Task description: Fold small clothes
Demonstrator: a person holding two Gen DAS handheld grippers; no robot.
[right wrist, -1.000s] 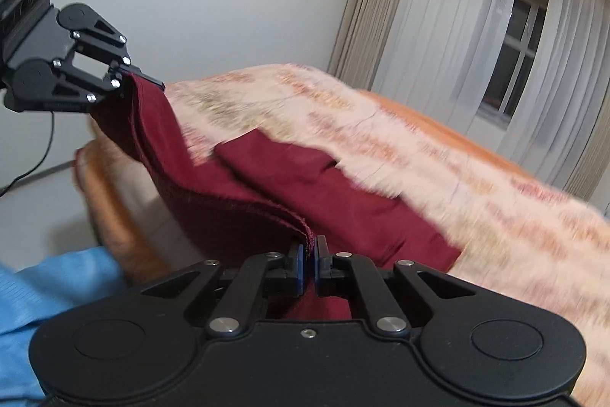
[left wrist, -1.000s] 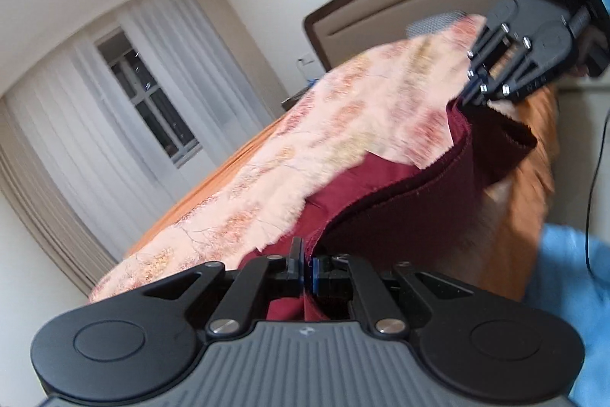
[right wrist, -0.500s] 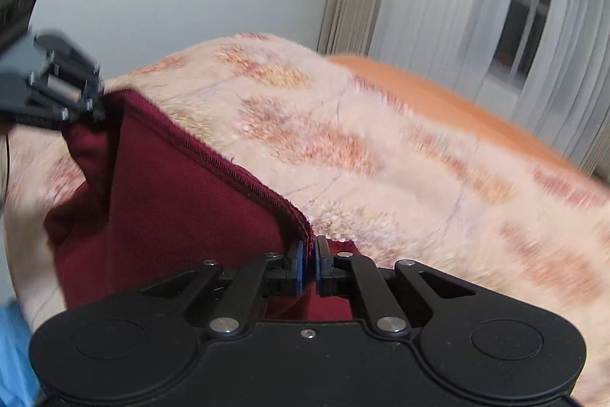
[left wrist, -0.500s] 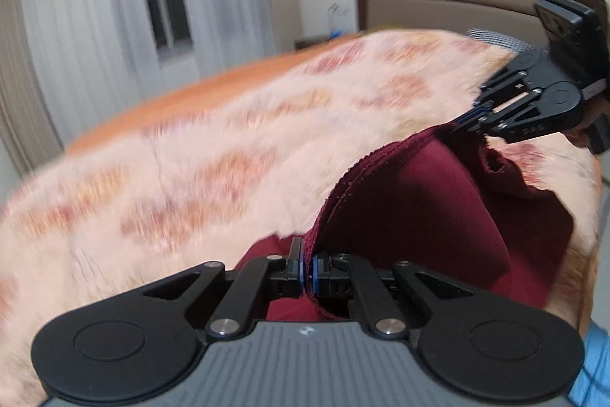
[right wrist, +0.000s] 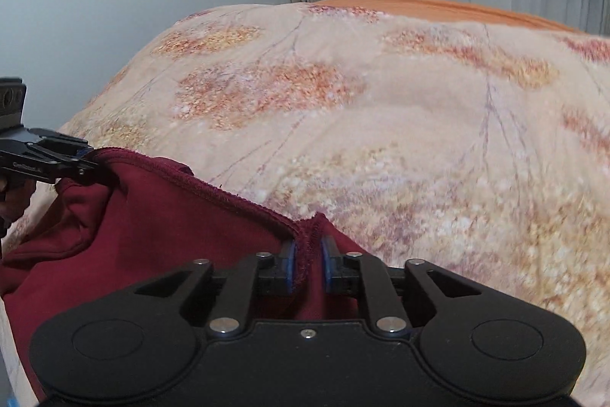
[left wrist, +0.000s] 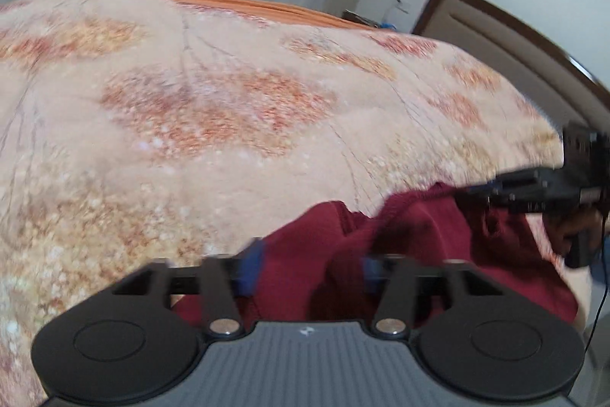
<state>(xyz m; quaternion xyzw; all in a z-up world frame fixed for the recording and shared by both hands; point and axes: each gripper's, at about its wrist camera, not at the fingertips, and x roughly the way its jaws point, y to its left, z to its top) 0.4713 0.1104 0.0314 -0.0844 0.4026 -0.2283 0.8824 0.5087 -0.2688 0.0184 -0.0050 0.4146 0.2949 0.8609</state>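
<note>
1. One garment, a dark red garment (right wrist: 145,227), is shown lying on the near part of a bed covered by a leaf-patterned blanket (right wrist: 381,124); no other clothing can be made out in either view.
2. The left gripper (left wrist: 309,269) is seen with its jaws spread wide. Red cloth is bunched in the gap, yet neither blue pad is pressed on it, so nothing is gripped. These jaws have just been opening.
3. The right gripper (right wrist: 307,264) is seen with its jaws parted by a narrow gap. The stitched hem of the garment runs up between the pads; the left pad is brushed by it and the right pad stands clear, so the cloth is judged to be released. These jaws have also just been opening.
4. In the right wrist view the hem is stretched as a ridge from the right gripper to the far-left corner, where the left gripper is seen at the frame edge.
5. Progress is judged as follows: a fold of the garment has been laid onto the blanket, and both corners are being let go.
6. The upper layer is still creased and puffed near the left side, so smoothing is judged to remain.
7. Whether further folds are needed cannot be told, as the full outline of the garment is hidden by the gripper bodies.
</note>
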